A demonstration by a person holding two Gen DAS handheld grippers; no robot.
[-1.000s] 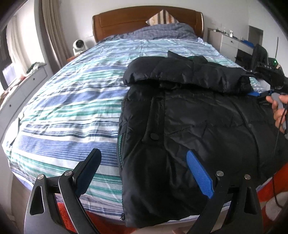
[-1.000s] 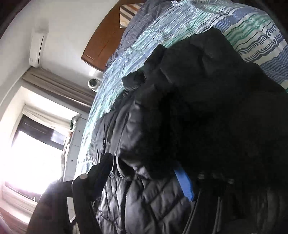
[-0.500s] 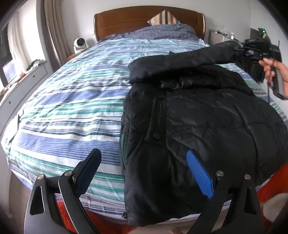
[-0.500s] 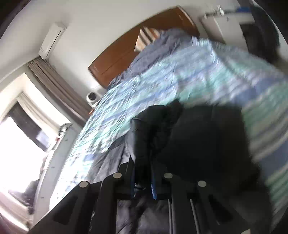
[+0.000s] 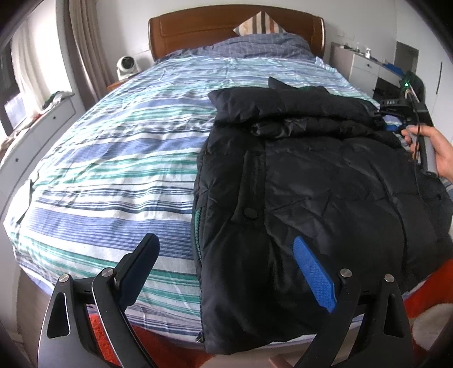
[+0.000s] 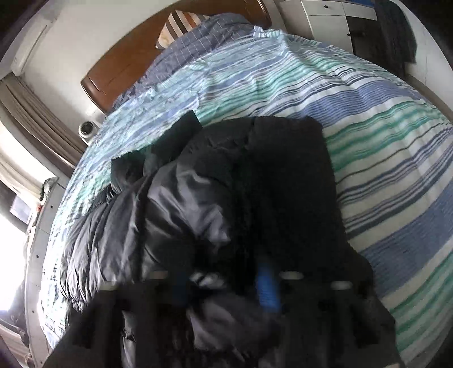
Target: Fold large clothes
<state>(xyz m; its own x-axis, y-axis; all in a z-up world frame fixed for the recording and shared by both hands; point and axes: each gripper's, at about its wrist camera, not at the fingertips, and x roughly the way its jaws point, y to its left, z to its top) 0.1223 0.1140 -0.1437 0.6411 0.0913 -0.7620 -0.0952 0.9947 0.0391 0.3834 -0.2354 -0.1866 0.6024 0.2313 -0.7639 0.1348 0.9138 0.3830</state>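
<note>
— One black jacket (image 5: 325, 181) spread on striped bed (image 5: 113, 158), ahead of left claw (image 5: 226, 263); spread wide, holding nothing.
— Right claw (image 6: 226, 286)?
— Blurred, opening; jacket fabric between fingers, grip unclear.

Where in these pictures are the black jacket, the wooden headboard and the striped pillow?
black jacket (image 5: 325, 181), left wrist view, on its quilted front panel.
wooden headboard (image 5: 198, 27), left wrist view, on the upper board.
striped pillow (image 5: 262, 24), left wrist view, on its striped face.
</note>
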